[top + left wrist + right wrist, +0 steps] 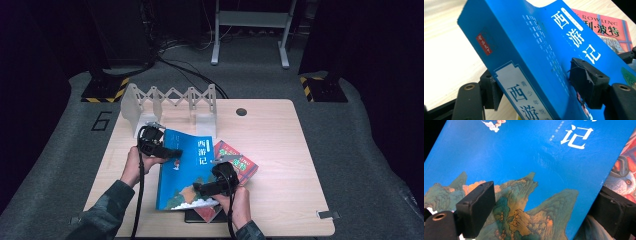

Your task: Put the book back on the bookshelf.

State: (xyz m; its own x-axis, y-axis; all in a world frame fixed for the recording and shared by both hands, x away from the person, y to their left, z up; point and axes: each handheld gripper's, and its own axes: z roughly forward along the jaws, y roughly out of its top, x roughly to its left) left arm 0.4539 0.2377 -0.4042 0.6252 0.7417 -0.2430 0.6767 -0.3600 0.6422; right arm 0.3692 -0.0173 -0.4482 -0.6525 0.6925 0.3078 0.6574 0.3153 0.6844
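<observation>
Two grippers work on one blue book (182, 170) near the front of the wooden table (280, 145). Nearest the person, the right gripper (200, 189) sits at the book's lower front edge, with the hand (239, 202) behind it. In the right gripper view one black pad lies on the painted mountain scene of the cover and the other sits past the book's edge, lower down. The jaws stand about as wide as they go with the book between them, but I cannot tell whether the pads press on it.

A little farther in, the left gripper (172, 152) meets the book at its spine side, the left hand (135, 162) wrapped round the gripper body. In the left gripper view the blue book (536, 62) rises tilted, spine (499, 62) facing the camera. One pad (587, 85) lies on the front cover below the white title characters, and the other pad (491, 92) is against the underside by the spine. The jaws are clamped on the book, which is lifted at that side off the table.

Under and just beyond the blue book lies a red book (239, 162), partly covered by it, with a dark item (200, 216) showing beneath the front edge.

Farther back stands a white expanding book rack (170, 105), well apart from both grippers. Beyond the table, on the grey floor (370, 150), are cables (190, 70) and a grey metal frame (250, 30).
</observation>
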